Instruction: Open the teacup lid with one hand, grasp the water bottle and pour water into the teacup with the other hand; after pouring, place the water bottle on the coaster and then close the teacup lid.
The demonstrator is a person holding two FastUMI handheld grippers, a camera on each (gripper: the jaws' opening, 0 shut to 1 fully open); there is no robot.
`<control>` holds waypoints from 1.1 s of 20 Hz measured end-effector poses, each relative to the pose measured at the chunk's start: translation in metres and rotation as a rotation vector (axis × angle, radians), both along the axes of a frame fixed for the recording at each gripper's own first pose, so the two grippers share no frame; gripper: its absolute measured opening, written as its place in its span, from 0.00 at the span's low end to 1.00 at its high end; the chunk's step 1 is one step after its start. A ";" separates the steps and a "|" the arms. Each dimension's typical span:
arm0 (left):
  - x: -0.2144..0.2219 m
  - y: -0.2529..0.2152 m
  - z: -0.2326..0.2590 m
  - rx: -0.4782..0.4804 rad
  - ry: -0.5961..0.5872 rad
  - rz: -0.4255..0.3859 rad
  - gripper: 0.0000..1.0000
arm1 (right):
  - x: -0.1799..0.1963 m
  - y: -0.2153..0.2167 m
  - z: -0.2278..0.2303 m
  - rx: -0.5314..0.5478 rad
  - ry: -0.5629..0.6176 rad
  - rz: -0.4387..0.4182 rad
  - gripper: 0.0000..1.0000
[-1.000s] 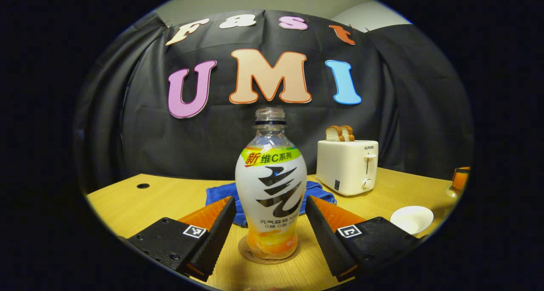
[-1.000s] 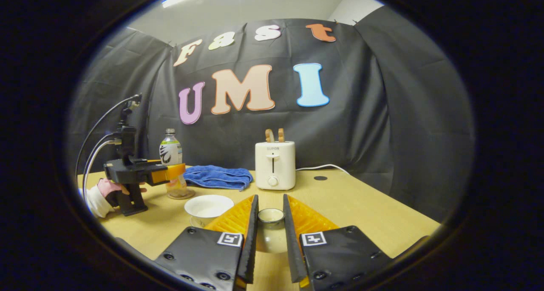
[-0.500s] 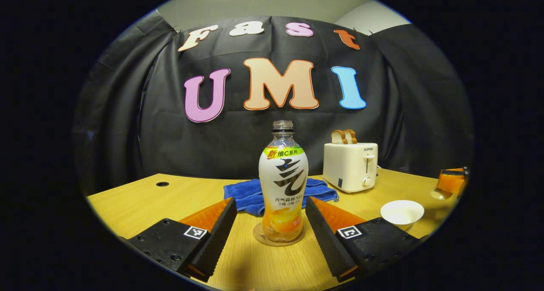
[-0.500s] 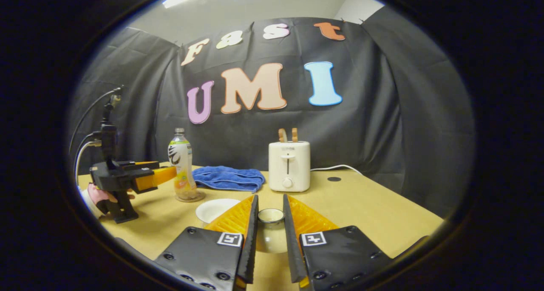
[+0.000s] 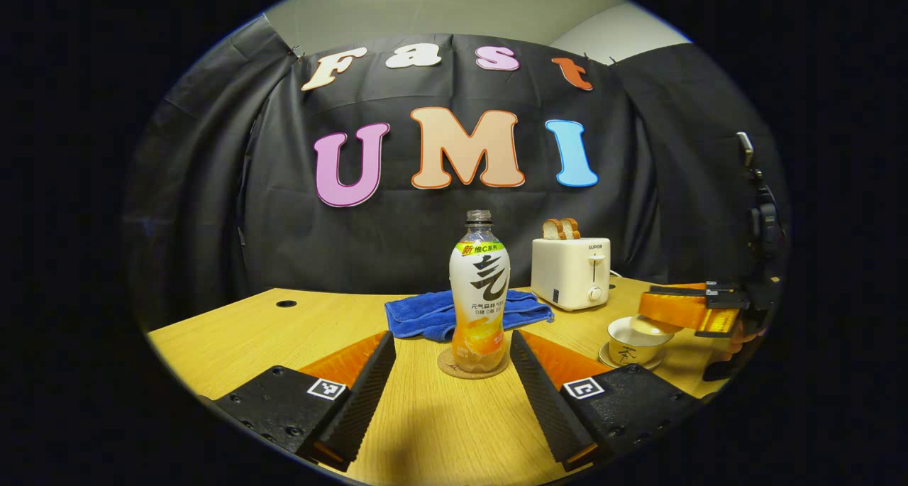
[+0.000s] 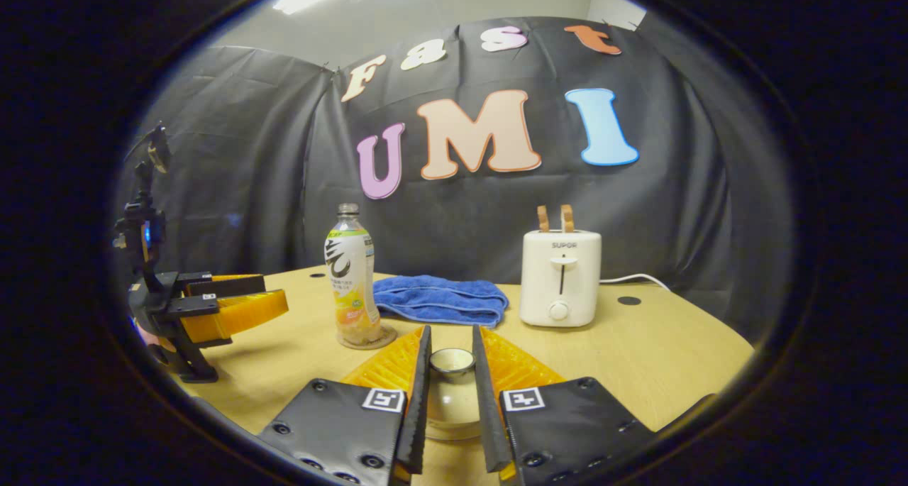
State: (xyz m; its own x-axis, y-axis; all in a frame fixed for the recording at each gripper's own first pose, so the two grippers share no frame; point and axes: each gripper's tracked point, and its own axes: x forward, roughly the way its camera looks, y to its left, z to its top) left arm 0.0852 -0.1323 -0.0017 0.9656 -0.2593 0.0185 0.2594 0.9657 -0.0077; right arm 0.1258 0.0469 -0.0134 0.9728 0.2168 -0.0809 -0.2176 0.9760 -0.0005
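The water bottle [image 5: 479, 294] stands upright without a cap on the round coaster [image 5: 454, 367], straight ahead of my left gripper [image 5: 451, 394]. That gripper is open and drawn back from it, fingers apart on either side. My right gripper [image 6: 452, 372] is shut on the knob of the teacup lid [image 6: 449, 409]. In the left gripper view the right gripper [image 5: 647, 308] holds the lid [image 5: 647, 324] just over the white teacup [image 5: 628, 338] on its saucer. Whether lid and cup touch is unclear. The right gripper view has the bottle [image 6: 349, 280] and the left gripper [image 6: 273, 293] at left.
A blue towel [image 5: 433, 314] lies behind the bottle. A white toaster [image 5: 571, 273] with bread slices stands at the back right, its cord trailing on the wooden table [image 5: 284, 330]. A hand holds the left gripper at the table's left edge.
My left gripper has backed away from the bottle, which stays on the coaster. My right gripper has carried the lid leftward over the teacup.
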 end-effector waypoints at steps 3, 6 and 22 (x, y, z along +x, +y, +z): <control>-0.003 0.000 0.000 0.000 0.001 -0.009 0.95 | 0.006 0.002 -0.006 -0.009 0.046 0.006 0.36; -0.003 0.000 0.001 0.000 0.003 -0.011 0.95 | 0.008 0.002 -0.011 -0.020 0.072 0.002 0.36; -0.004 0.004 0.000 0.002 0.007 0.008 0.96 | -0.014 -0.004 -0.002 -0.011 0.021 -0.045 1.00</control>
State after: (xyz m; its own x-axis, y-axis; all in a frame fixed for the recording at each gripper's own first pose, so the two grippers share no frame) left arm 0.0812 -0.1283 -0.0017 0.9679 -0.2512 0.0115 0.2513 0.9679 -0.0079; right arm 0.1114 0.0429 -0.0156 0.9796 0.1722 -0.1033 -0.1739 0.9847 -0.0072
